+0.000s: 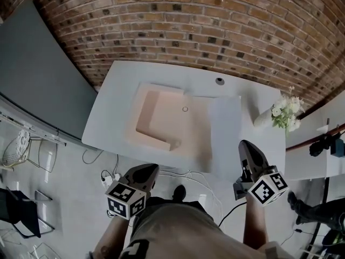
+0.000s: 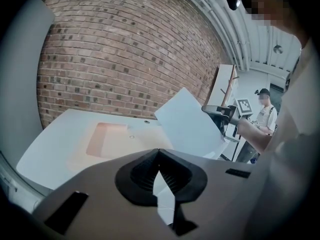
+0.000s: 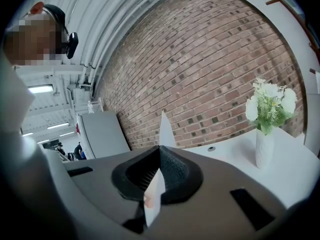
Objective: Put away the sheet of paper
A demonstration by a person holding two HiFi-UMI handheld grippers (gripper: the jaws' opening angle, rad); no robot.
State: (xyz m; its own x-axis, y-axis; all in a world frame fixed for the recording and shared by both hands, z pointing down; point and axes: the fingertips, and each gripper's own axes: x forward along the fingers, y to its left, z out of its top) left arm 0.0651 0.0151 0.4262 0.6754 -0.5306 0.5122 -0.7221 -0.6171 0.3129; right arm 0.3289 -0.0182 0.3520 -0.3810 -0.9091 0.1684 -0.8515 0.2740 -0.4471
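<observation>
The left gripper [image 2: 159, 152], its ribbed black jaws pressed together on nothing, hangs off the near edge of the smooth white table [image 1: 116, 99]. Only its view shows the pale rectangular sheet of paper [image 2: 189, 126] held up, tilted, beside the peach-coloured shallow tray [image 1: 161, 117]. The right gripper [image 3: 160, 149] is clamped on the sheet's edge. Its own view shows the sheet edge-on, left of a white vase of flowers [image 3: 264, 149].

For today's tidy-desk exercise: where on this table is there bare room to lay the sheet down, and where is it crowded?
Bare: the table strip left of the peach tray, and the back strip by the cable hole. Crowded: the right end, by the vase, under the sheet in the right tongs.
</observation>
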